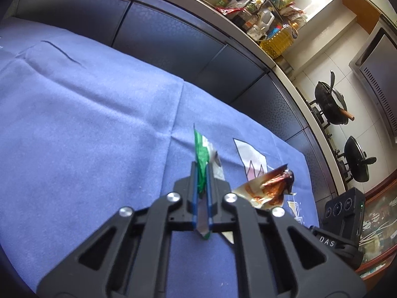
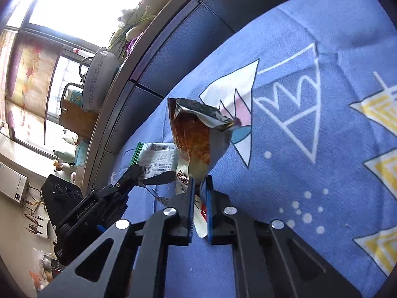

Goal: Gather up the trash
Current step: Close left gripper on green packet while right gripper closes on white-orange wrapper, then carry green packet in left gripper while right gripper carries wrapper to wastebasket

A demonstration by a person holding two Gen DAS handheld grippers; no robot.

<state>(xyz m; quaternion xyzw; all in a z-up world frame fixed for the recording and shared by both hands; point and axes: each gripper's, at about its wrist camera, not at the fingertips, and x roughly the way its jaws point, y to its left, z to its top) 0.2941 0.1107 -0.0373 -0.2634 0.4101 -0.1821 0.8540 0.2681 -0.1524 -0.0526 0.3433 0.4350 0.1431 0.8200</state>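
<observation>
My left gripper [image 1: 201, 173] is shut on a green and white wrapper [image 1: 201, 152] and holds it edge-on above the blue tablecloth [image 1: 86, 124]. My right gripper [image 2: 199, 181] is shut on an opened brown snack bag [image 2: 193, 134] with a silver lining, held upright above the cloth. The snack bag also shows in the left wrist view [image 1: 268, 186], just right of the left gripper. In the right wrist view the left gripper [image 2: 131, 171] comes in from the left with the green and white wrapper [image 2: 153, 159] in it, next to the bag.
The blue tablecloth [image 2: 310, 173] has white and yellow triangle prints. Dark cabinet fronts [image 1: 161, 37] run behind it under a counter crowded with bottles and packets [image 1: 268, 7]. Two black pans [image 1: 330, 101] sit on a stove at the right.
</observation>
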